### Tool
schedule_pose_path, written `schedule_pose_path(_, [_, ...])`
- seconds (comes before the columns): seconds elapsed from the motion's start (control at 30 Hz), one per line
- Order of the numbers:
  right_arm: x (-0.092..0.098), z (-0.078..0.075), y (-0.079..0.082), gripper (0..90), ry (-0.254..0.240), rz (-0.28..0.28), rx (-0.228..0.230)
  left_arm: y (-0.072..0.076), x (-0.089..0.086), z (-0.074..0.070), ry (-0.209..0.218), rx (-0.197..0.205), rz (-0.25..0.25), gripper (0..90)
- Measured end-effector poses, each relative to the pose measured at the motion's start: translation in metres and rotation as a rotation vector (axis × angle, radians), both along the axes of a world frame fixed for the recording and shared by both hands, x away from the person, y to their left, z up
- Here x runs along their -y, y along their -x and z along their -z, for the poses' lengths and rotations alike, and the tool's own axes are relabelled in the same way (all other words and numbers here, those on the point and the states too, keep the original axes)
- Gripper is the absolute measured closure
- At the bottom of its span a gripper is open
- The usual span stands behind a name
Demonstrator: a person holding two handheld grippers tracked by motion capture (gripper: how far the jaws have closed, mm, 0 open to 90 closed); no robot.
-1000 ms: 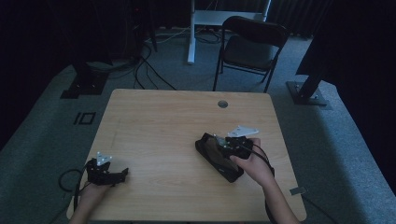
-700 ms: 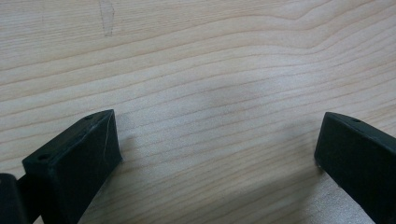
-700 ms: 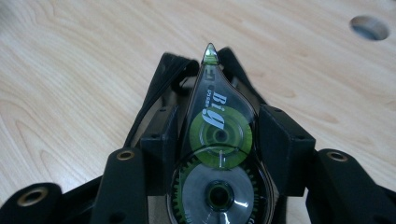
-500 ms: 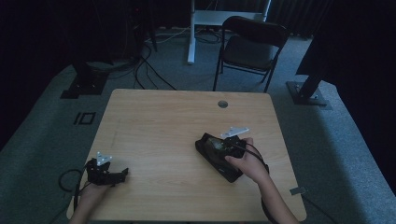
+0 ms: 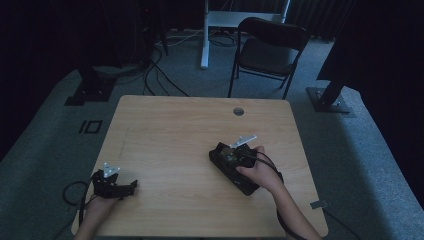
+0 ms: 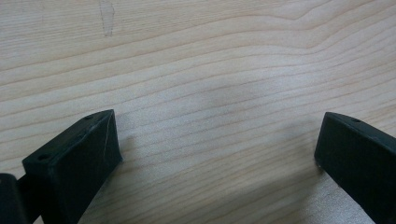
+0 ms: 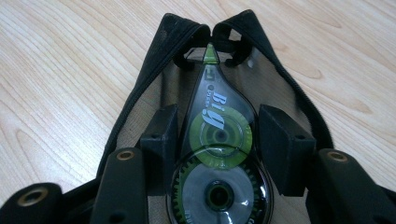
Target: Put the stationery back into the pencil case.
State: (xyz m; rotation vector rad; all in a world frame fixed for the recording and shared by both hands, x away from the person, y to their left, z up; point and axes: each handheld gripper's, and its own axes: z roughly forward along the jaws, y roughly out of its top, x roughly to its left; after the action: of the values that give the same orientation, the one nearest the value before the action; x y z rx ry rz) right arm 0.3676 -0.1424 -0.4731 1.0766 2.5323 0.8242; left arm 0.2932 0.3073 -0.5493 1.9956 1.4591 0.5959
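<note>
Correction tape (image 7: 219,140) clamped over open pouch (image 7: 154,56)

On the clear body of the correction tape dispenser (image 7: 218,154), at 12 o'clock from its green reel, pale green letters read "Big"; a small mark just above them, toward the green tip, is too small to read.

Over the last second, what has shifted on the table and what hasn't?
The right tongs, shut on the correction tape dispenser, have sunk a little, bringing its tip down into the open black pouch. The grip is unchanged. The pouch lies where it did, and the left tongs remain open over bare table at the near left corner.
</note>
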Motion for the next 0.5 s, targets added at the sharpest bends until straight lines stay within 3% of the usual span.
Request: schedule_pose_path(0.5, [-0.003, 0.012, -0.011, 49.2, 0.05, 0.017, -0.045, 0.0, 0.0, 0.0, 0.0, 0.0, 0.0, 0.2])
